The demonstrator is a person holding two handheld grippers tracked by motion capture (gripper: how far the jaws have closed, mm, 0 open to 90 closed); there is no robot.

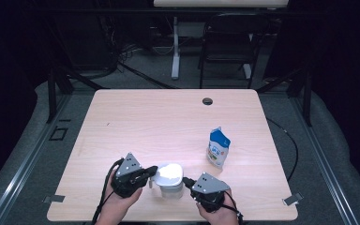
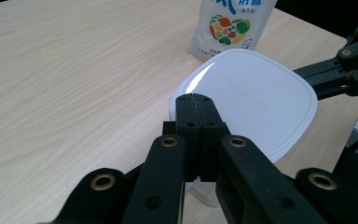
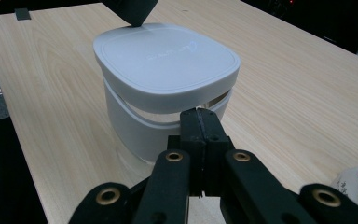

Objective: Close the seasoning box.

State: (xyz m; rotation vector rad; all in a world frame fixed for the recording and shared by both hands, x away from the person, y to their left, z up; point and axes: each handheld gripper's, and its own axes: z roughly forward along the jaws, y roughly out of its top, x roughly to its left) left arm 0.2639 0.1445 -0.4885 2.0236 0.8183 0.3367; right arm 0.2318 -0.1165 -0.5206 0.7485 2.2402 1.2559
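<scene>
Both grippers, left [image 1: 153,169] & right [image 1: 186,179], jaws pressed together (empty), flank white container [image 1: 168,180].

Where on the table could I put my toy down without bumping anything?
The whole far half of the table is bare, up to the small round hole. The left side is free too. It is crowded at the near edge: the white lidded container sits between both grippers, with the pouch standing right of it.
</scene>
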